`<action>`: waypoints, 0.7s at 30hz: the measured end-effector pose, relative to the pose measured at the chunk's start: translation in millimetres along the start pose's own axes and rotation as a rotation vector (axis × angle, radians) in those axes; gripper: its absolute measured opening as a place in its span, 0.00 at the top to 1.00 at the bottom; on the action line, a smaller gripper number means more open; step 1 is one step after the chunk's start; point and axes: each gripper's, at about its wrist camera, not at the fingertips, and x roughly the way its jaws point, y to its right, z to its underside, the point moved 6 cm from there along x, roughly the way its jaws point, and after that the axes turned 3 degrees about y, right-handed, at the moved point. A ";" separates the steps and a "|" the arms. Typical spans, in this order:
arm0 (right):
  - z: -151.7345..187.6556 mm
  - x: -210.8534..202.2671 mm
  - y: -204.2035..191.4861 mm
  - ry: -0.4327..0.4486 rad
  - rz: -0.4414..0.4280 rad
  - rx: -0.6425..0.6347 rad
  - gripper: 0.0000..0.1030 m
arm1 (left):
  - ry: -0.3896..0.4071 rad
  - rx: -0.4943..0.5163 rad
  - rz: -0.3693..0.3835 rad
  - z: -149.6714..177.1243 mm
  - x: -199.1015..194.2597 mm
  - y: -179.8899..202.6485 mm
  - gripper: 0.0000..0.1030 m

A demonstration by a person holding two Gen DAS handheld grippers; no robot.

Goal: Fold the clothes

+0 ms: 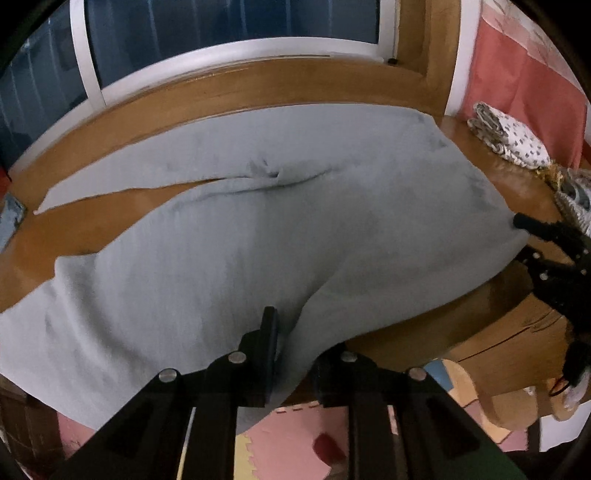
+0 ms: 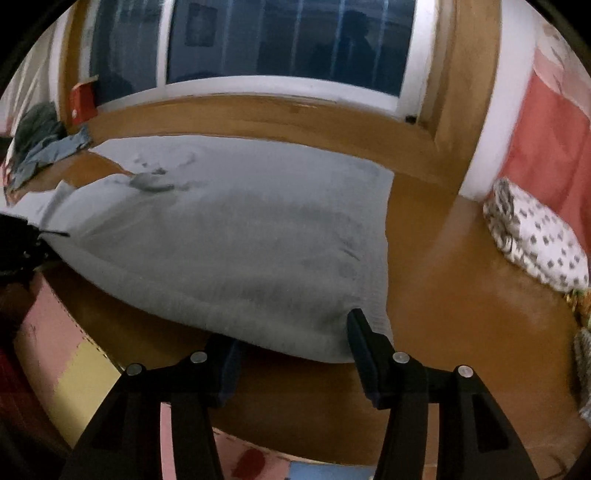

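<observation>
The grey garment [image 1: 229, 236] lies spread over the wooden bench [image 1: 491, 184] under the window [image 1: 229, 33], and its near edge hangs a little over the front of the bench. The left tongs [image 1: 295, 343] are spread apart with the cloth edge between the fingers, and one finger is hidden under the fabric. The right tongs [image 2: 291, 339] are also released, wide apart at the garment's near right corner, while a folded patterned cloth [image 2: 535, 240] rests well apart on the right.
</observation>
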 end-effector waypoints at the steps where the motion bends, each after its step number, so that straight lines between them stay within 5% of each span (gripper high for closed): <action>1: 0.0 -0.3 2.5 0.003 -0.011 0.005 0.49 | 0.007 0.008 -0.019 0.5 -0.7 -0.2 0.68; 2: 1.3 -2.9 4.0 0.008 0.002 0.001 0.49 | 0.012 0.011 -0.046 1.5 -1.4 -2.5 0.56; 5: 6.9 -7.5 6.4 0.010 0.030 -0.001 0.49 | 0.013 -0.015 -0.046 6.8 -3.1 -9.8 0.52; 10: 11.1 -2.1 14.3 0.010 0.079 0.010 0.56 | 0.013 -0.029 -0.028 6.6 -5.1 -9.9 0.91; 11: 10.8 -0.7 15.5 0.007 0.089 0.014 0.76 | 0.016 -0.023 -0.029 6.0 -6.8 -9.5 0.92; 21: -1.0 -39.7 4.7 0.070 0.052 -0.040 0.81 | 0.021 -0.001 -0.047 3.2 -33.5 -21.7 0.93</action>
